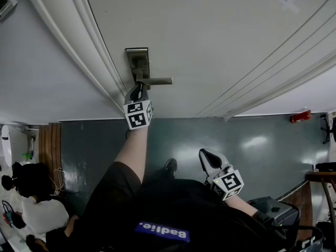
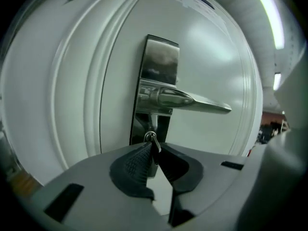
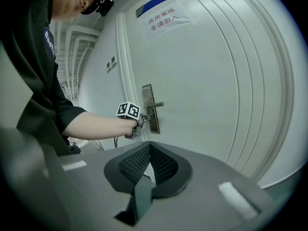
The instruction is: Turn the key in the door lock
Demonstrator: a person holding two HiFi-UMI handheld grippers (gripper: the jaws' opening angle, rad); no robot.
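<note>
Right claw (image 3: 150,148), near and empty, sits pressed together; left claw (image 2: 155,149) pinches key (image 2: 152,140) thinly, so off-axis twisting could slip it.

White panelled door (image 1: 220,30); brushed silver metal lock plate (image 2: 161,61); black-and-white square-patterned marker cube (image 1: 138,114); black cross-hatched fingers (image 2: 131,166); glossy grey-green floor (image 1: 252,140).
</note>
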